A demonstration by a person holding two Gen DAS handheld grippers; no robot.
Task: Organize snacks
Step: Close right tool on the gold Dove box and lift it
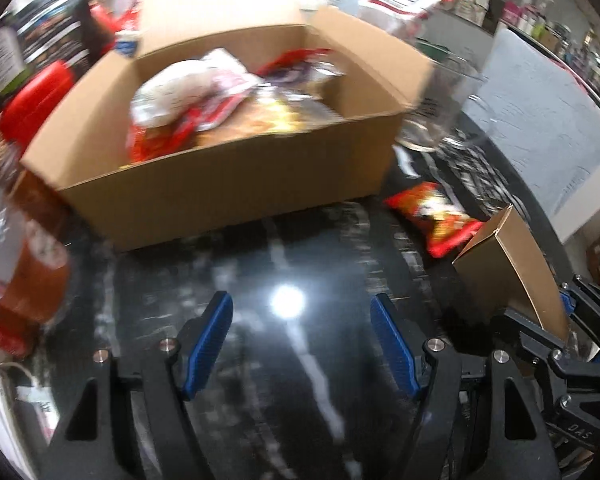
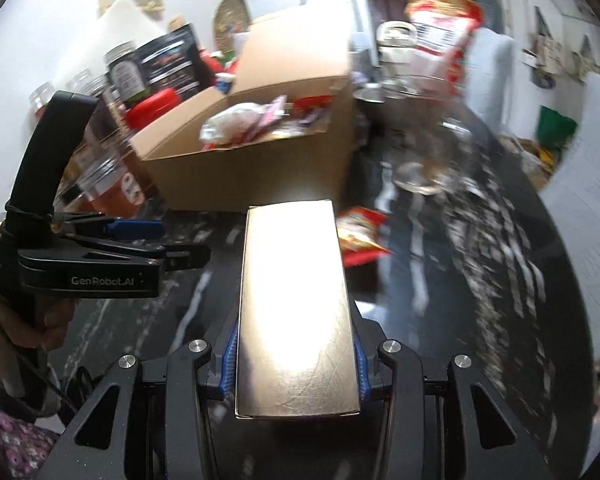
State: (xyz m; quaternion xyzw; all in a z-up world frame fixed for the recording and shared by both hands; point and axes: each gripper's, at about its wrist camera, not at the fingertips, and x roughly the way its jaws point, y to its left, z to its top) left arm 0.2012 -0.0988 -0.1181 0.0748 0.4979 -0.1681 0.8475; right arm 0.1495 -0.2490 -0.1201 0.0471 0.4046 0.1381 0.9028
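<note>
Right gripper [image 2: 296,364] clamps a small gold box [image 2: 296,304] by its two long sides, blue pads pressed on. Box's long axis runs straight out along the fingers, far end pointing at the open cardboard box [image 1: 228,188] full of snack packets. Left gripper [image 1: 302,344] jaws stand apart, nothing between, over the dark glossy table [image 1: 284,380]. Red-orange snack bag [image 1: 436,220] lies on table just right of the cardboard box, near the gold box's tip. Heavy blur.

Your cardboard box [image 1: 228,184] of snack packets [image 1: 180,104] sits ahead; a snack packet [image 1: 436,220] lies right of it, jars [image 2: 124,76] left.
</note>
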